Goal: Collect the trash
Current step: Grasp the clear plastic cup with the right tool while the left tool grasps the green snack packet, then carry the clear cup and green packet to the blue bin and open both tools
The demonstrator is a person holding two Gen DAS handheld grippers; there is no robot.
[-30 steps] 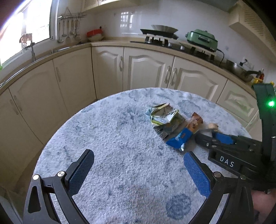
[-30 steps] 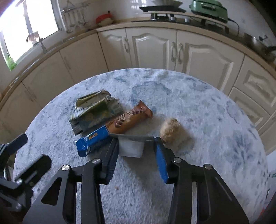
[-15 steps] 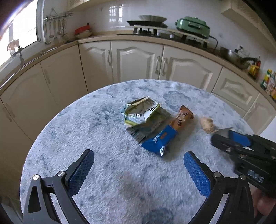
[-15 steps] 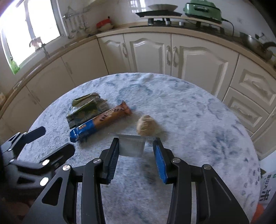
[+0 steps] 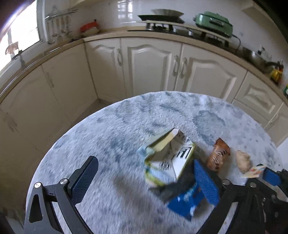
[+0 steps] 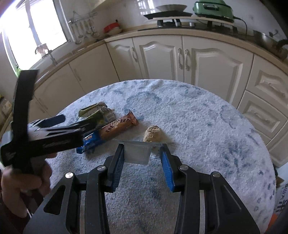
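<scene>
A round table under a fuzzy blue-white cloth (image 5: 108,126) holds the trash. My left gripper (image 5: 144,181) hovers low over a crumpled green-and-white wrapper (image 5: 167,158), which lies between its jaws. The jaws are closing and the pads are clear of the wrapper. Its right finger overlaps a blue-and-brown snack wrapper (image 5: 185,201). A crumpled paper ball (image 5: 243,161) lies further right. My right gripper (image 6: 142,158) is shut on a clear plastic cup (image 6: 136,152), held above the cloth (image 6: 198,126) just short of the paper ball (image 6: 152,133). The left gripper (image 6: 75,122) reaches in over the green wrapper (image 6: 97,112) and the snack wrapper (image 6: 117,127).
Cream kitchen cabinets (image 6: 162,54) curve round behind the table, under a counter with a hob and a green appliance (image 6: 212,7). A bright window (image 6: 36,32) is at the left. A hand (image 6: 23,183) holds the left gripper. The table's edge drops off on the right.
My left gripper has moved forward and right until the green wrapper sits between its jaws, which have narrowed a little. My right gripper drew back slightly with the cup, then held still.
</scene>
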